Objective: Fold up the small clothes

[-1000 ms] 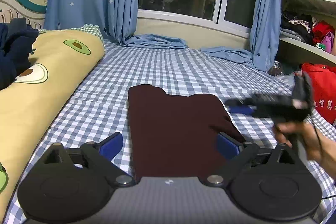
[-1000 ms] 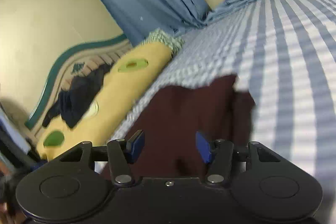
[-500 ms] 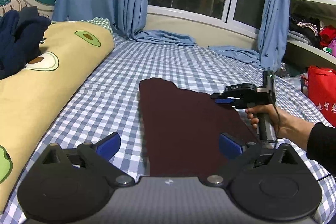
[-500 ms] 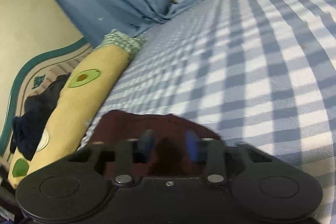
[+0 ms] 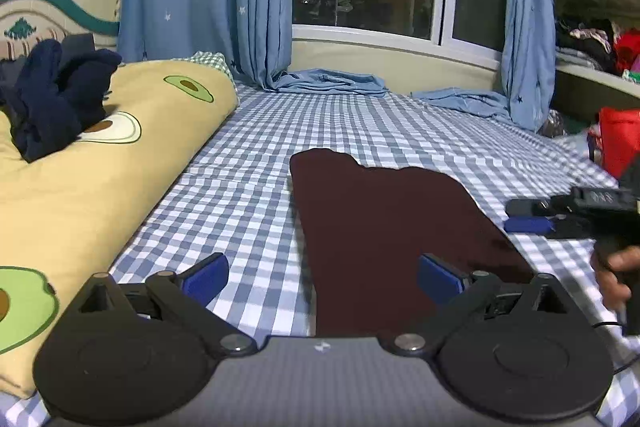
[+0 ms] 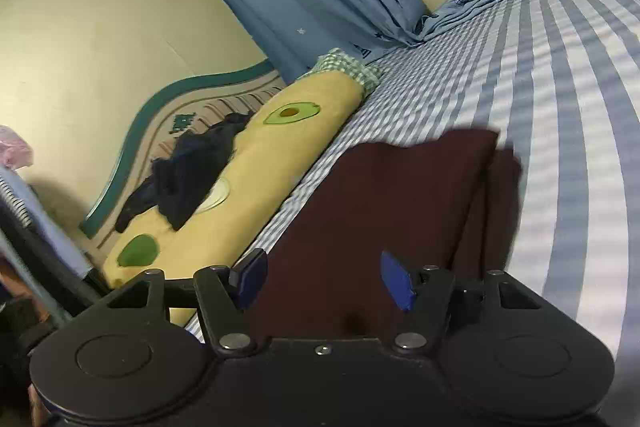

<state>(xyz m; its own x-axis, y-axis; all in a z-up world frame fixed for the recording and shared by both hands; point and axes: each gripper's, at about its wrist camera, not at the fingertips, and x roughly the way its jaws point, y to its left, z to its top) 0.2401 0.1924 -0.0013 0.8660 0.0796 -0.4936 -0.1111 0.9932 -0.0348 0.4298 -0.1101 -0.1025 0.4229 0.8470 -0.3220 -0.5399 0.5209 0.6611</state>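
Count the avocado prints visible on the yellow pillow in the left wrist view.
3. One near the pillow's far end, one partly under the dark navy clothes at, one cut off at the near left edge. More may be hidden.

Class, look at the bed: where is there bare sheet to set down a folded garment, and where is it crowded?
Free: the checked sheet between the maroon garment and the curtain hems, and the strip between the garment and the avocado pillow. Crowded: the garment's right edge, where the right gripper, jaws opening on nothing, hovers; the pillow carries dark clothes.
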